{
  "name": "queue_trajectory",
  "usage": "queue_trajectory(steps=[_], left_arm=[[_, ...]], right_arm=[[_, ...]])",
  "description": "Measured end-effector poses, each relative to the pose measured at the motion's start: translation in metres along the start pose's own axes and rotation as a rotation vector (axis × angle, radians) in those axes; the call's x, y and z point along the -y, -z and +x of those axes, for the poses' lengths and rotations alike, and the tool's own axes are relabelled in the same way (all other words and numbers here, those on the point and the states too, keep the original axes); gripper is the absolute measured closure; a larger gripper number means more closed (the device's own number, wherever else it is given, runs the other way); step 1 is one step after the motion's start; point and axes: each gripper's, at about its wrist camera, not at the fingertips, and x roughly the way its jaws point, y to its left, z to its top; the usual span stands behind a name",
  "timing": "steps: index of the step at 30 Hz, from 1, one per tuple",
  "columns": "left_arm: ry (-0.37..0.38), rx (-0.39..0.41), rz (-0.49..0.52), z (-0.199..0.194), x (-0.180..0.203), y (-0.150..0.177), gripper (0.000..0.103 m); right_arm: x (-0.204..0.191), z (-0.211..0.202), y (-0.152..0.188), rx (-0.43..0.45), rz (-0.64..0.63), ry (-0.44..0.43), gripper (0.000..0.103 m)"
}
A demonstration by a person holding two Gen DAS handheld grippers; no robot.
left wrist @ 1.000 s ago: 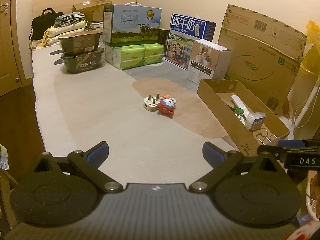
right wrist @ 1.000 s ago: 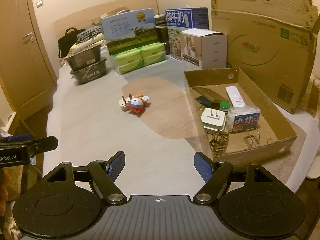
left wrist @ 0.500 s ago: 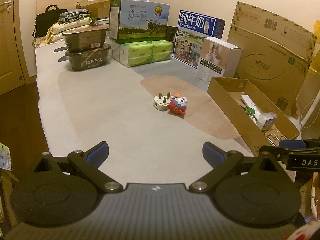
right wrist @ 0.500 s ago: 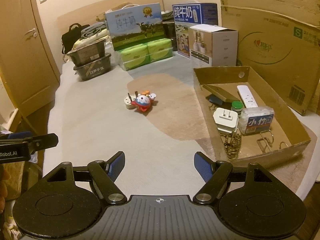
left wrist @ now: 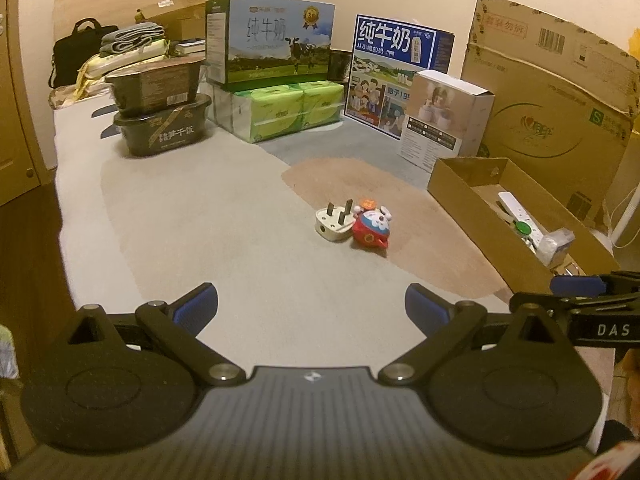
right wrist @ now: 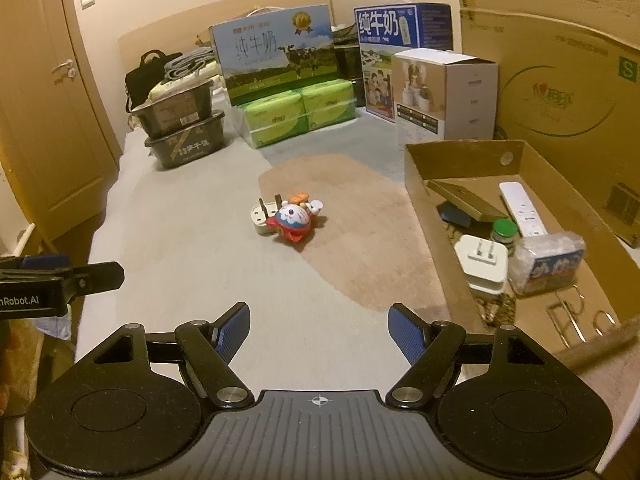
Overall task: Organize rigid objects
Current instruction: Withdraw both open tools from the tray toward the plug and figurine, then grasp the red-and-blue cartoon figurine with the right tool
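At the far left of the bed (right wrist: 192, 240), two dark food tubs (right wrist: 186, 144) are stacked, with green tissue packs (right wrist: 298, 114) and a milk carton box (right wrist: 276, 54) to their right against the wall. In the middle of the bed lie the two things apparently left to sort: a white three-pin plug (right wrist: 265, 218), prongs up, touching the red and white toy figure (right wrist: 295, 222) just to its right. Farther right sits the open cardboard box (right wrist: 424, 200), already holding a white adapter (right wrist: 482, 262), a white remote (right wrist: 522, 208), a green-capped bottle (right wrist: 504, 230) and a wrapped packet (right wrist: 550, 258). The left gripper (left wrist: 311, 304) hangs near the bed's close edge, its jaws spread wide and holding nothing; the right gripper (right wrist: 319, 332) does likewise, jaws wide and empty. This looks like the approach to the next pick, with most of the sorting seemingly done. The next move calls for one gripper to reach forward to the pair, straddle either the plug or the toy without shoving its neighbour, close, and carry it right into the box.
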Motion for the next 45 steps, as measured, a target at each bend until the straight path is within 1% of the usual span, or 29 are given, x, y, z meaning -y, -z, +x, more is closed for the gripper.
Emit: queue_trajectory(steps=[9, 21, 28, 30, 31, 32, 35, 39, 45], left_arm=[[0.010, -0.029, 0.008, 0.049, -0.020, -0.010, 0.004], [0.025, -0.053, 0.045, 0.110, -0.036, -0.019, 0.004], [0.032, -0.052, 0.047, 0.140, -0.048, -0.024, 0.004], [0.034, -0.050, 0.046, 0.146, -0.052, -0.026, 0.004], [0.034, -0.049, 0.047, 0.148, -0.053, -0.027, 0.004], [0.035, -0.047, 0.048, 0.151, -0.054, -0.028, 0.004], [0.038, -0.040, 0.041, 0.157, -0.058, -0.031, 0.004], [0.043, -0.037, 0.034, 0.164, -0.061, -0.033, 0.004], [0.057, -0.032, 0.033, 0.170, -0.062, -0.032, 0.004]], right_arm=[[-0.008, 0.048, -0.016, -0.008, 0.000, -0.020, 0.027], [-0.011, 0.108, -0.034, -0.013, -0.006, -0.016, 0.027], [-0.014, 0.144, -0.043, -0.005, -0.003, -0.020, 0.028], [-0.015, 0.153, -0.046, 0.006, 0.002, -0.028, 0.033], [-0.016, 0.157, -0.048, 0.008, 0.002, -0.032, 0.039], [-0.016, 0.162, -0.050, 0.009, 0.003, -0.033, 0.041], [-0.017, 0.175, -0.055, 0.009, 0.011, -0.034, 0.044], [-0.018, 0.189, -0.062, 0.019, 0.024, -0.028, 0.044], [-0.012, 0.208, -0.067, -0.002, 0.094, -0.015, 0.046]])
